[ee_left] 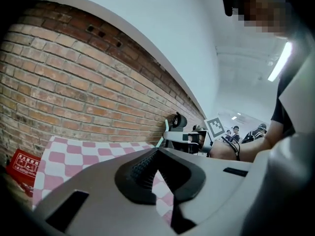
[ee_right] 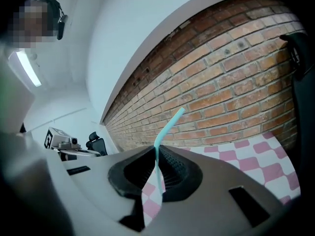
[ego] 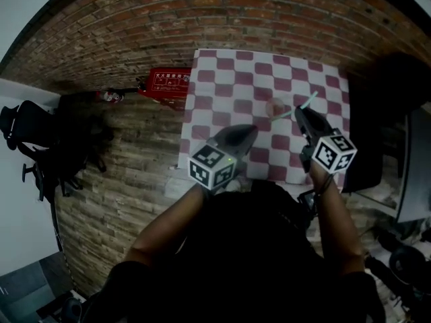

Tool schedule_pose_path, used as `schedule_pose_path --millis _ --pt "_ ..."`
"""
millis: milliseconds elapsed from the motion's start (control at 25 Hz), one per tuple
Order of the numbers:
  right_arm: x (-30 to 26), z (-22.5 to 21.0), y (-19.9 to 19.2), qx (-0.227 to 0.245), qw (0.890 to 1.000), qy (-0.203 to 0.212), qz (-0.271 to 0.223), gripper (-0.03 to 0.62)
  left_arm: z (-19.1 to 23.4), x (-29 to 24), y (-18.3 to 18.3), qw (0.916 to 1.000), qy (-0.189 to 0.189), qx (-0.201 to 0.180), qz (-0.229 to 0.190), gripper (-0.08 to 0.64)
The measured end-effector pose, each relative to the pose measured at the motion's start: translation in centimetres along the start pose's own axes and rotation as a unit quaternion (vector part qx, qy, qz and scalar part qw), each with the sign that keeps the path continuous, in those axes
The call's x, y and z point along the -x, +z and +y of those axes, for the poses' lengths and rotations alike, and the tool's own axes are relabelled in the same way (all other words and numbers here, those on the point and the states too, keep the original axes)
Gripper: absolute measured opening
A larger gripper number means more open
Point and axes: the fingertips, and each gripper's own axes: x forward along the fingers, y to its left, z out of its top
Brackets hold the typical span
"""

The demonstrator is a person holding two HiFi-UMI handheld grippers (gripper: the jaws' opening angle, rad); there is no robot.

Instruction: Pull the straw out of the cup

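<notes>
Just right of the cup [ego: 275,107], the right gripper [ego: 301,111] clamps the teal straw [ego: 308,101] thinly, so a loosening grip could let it swivel or fall, while the left gripper [ego: 250,129], left of the cup, is closed on nothing.
</notes>
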Motion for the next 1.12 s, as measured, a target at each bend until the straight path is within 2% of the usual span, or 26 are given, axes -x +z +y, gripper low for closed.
schedule_pose_path --millis 280,560,800,1000,1120 --pt "3.2 5.3 -0.8 0.001 1.000 -0.008 -0.025 0.034 -1.7 5.4 -0.5 0.9998 -0.013 -0.012 -0.012 0.012" --pt "6.8 8.5 -2.4 -0.004 0.999 -0.025 -0.044 0.034 -3.3 7.9 -1.6 0.9991 -0.033 -0.024 -0.015 0.012" --pt "10.8 9.0 -3.4 -0.003 0.998 -0.030 -0.047 0.034 -5.5 7.8 -2.3 0.9989 -0.037 -0.025 -0.017 0.012" --pt "13.9 8.6 -3.4 0.004 0.999 -0.017 -0.050 0.034 -8.3 7.6 -2.3 0.9991 -0.023 -0.023 -0.028 0.012" --pt "16.0 8.6 -3.3 0.007 0.999 0.002 -0.049 0.034 -10.4 7.4 -2.4 0.9993 -0.008 0.001 -0.036 0.012"
